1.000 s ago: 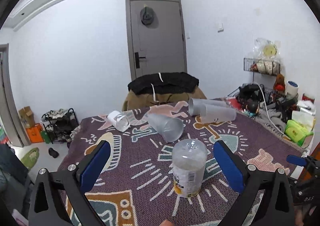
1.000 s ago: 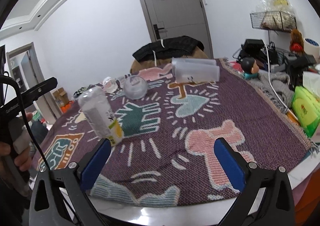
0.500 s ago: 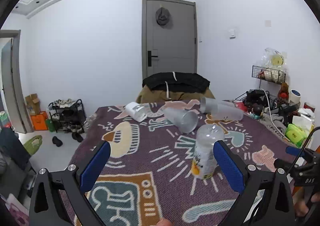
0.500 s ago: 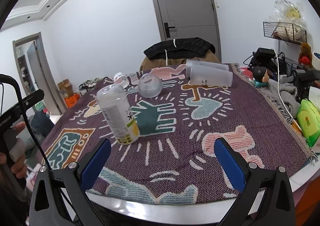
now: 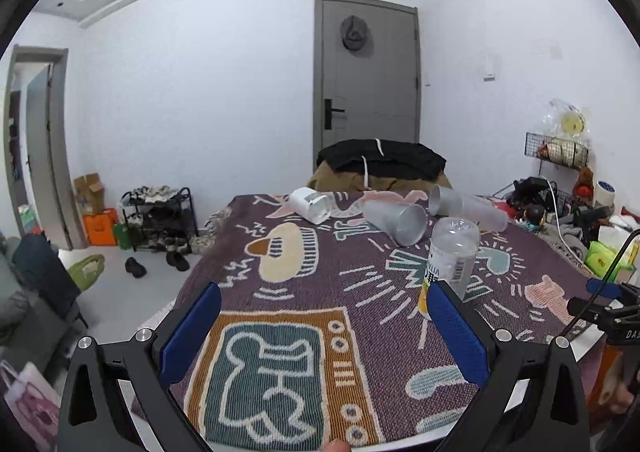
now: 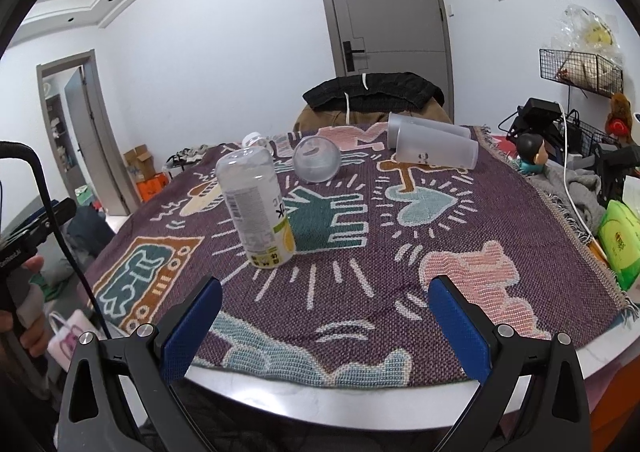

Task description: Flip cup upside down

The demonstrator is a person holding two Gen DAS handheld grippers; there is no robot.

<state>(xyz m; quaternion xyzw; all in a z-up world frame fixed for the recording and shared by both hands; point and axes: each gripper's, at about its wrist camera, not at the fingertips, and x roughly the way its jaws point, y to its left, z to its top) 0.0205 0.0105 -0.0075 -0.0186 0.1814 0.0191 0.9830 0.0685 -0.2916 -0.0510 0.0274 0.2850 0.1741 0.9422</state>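
Note:
A clear plastic cup with a yellow and white label stands upside down on the patterned cloth, also in the right wrist view. My left gripper is open and empty, back near the table's front left, with the cup just beyond its right finger. My right gripper is open and empty at the table's near edge, with the cup ahead and to the left.
A frosted cup lies on its side mid-table. Two long frosted tumblers lie at the back right. A white cup lies at the back left. Clutter and a green pack sit at the right edge. A draped chair stands behind.
My left gripper has pulled back and to the left, away from the upside-down cup. My right gripper has drawn back and turned a little. The cup stays standing.

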